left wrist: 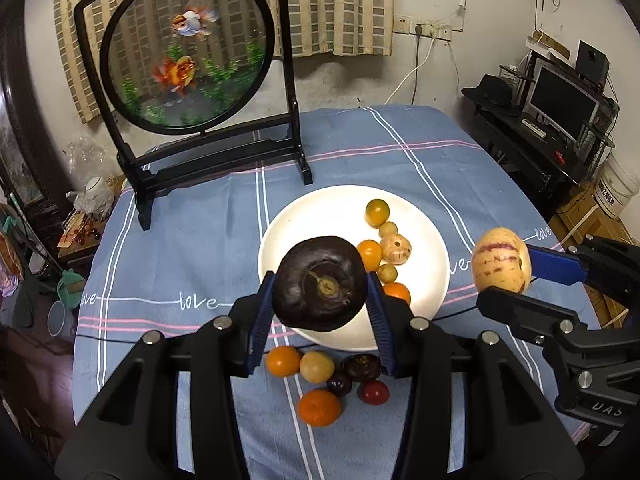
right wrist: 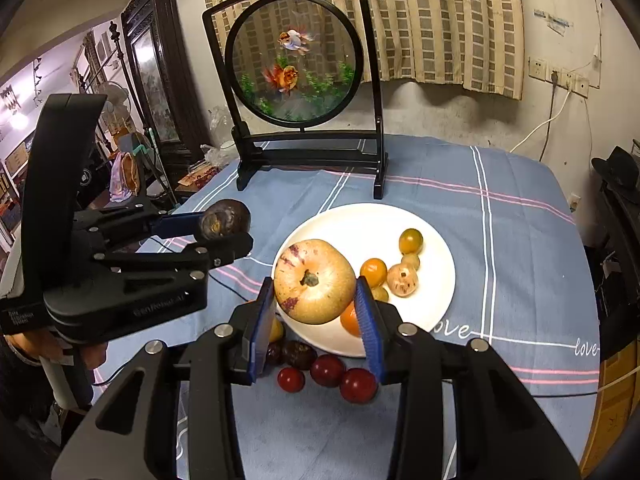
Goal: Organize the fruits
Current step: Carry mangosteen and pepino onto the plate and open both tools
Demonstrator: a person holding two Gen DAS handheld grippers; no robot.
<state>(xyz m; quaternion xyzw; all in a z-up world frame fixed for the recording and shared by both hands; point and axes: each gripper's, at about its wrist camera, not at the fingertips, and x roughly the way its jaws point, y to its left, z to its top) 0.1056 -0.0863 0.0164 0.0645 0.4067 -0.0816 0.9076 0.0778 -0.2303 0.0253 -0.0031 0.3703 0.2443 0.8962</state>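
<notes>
My left gripper [left wrist: 320, 284] is shut on a big dark purple fruit [left wrist: 321, 282], held in the air above the near rim of the white plate [left wrist: 280, 236]. My right gripper [right wrist: 316, 284] is shut on a large yellow fruit with purple streaks [right wrist: 315, 281], also lifted over the plate [right wrist: 436, 304]. Each gripper shows in the other's view: the right gripper [left wrist: 505, 276] with the yellow fruit [left wrist: 500, 266], the left gripper [right wrist: 226, 228] with the dark fruit [right wrist: 225, 220]. Several small orange and tan fruits [left wrist: 378, 240] lie on the plate.
Loose orange, tan, dark and red fruits [left wrist: 320, 384] lie on the blue checked tablecloth [left wrist: 180, 264] in front of the plate. A round goldfish screen on a black stand [left wrist: 188, 52] rises at the table's back. The table edge drops off at right beside a desk with a monitor [left wrist: 560, 100].
</notes>
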